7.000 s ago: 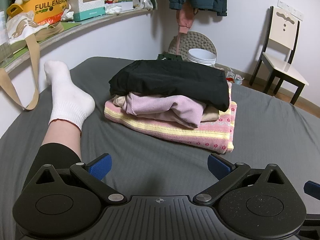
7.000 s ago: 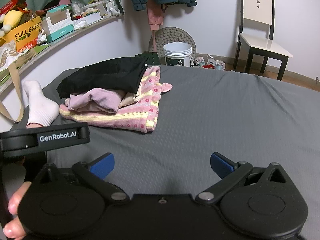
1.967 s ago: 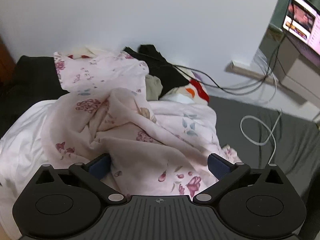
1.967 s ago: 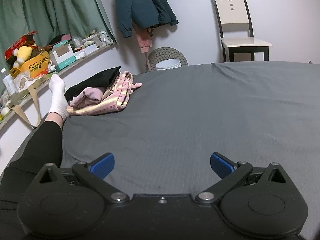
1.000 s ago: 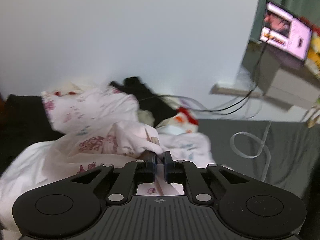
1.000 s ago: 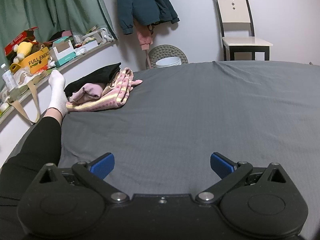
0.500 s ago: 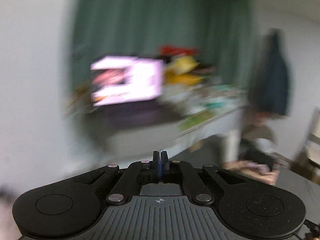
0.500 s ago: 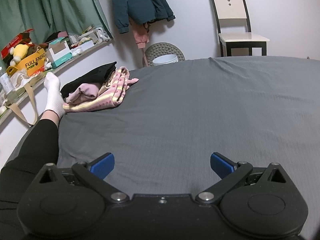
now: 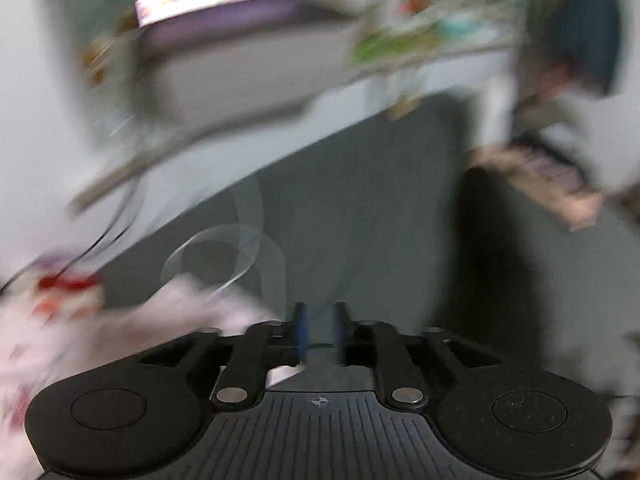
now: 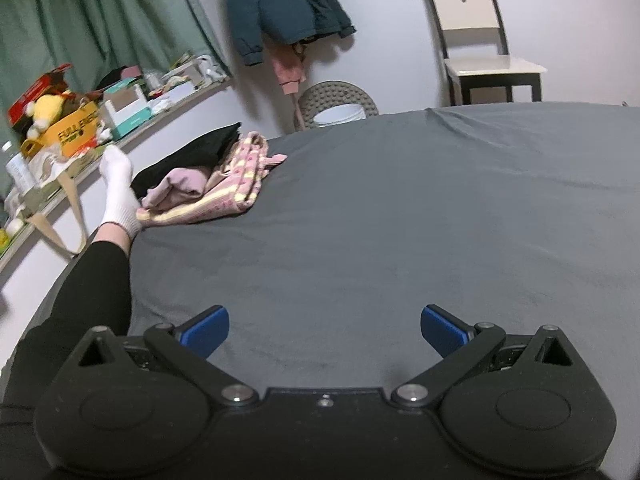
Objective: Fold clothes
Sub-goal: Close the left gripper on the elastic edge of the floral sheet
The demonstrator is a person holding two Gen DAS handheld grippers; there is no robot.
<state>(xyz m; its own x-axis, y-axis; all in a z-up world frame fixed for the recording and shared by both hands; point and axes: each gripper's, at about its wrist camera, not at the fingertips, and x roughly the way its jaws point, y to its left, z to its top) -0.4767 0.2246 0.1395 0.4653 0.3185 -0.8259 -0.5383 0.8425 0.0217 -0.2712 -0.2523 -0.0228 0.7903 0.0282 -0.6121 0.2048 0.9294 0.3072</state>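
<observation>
Fabric, pale pink floral and crumpled (image 9: 132,320), lies low to my left gripper's (image 9: 319,326) left, its jaws nearly closed on nothing visible, while my right gripper (image 10: 324,330) gapes wide over bare grey bedsheet (image 10: 400,216).

The left gripper (image 9: 319,330) has its jaws narrowly parted; the right gripper (image 10: 324,330) gapes wide, empty.
</observation>
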